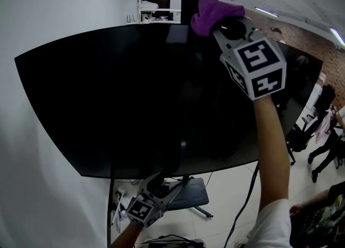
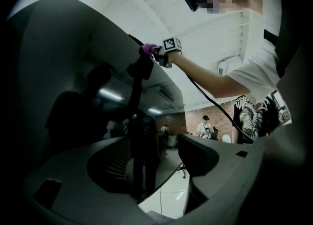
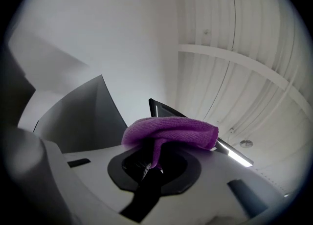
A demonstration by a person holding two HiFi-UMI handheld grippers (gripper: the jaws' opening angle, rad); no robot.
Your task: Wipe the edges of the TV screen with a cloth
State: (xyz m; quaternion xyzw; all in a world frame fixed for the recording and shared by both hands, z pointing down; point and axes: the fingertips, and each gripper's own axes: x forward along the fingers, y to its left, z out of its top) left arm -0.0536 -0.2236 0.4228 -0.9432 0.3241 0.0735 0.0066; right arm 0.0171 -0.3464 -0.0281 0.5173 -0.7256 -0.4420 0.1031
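The right gripper (image 1: 220,26) has its jaws pressed together on a purple cloth (image 1: 213,12). A pinched fold runs down into the jaws while the rest bunches over the tips as a soft pad. This likely keeps the hard grey plastic off the glass. The cloth looks like nubby, short-piled microfibre. In the head view it sits on the top edge (image 1: 108,34) of the TV screen (image 1: 135,96), at about 1 o'clock on the panel, which fits wiping along that rim.

The left gripper (image 1: 159,183) hangs at 6 o'clock, just under the bottom edge. Its jaws are apart and hold nothing, though the thin lower rim of the panel runs across the gap between them, perhaps to steady the set. The screen is a broad, glossy black slab that mirrors the room.
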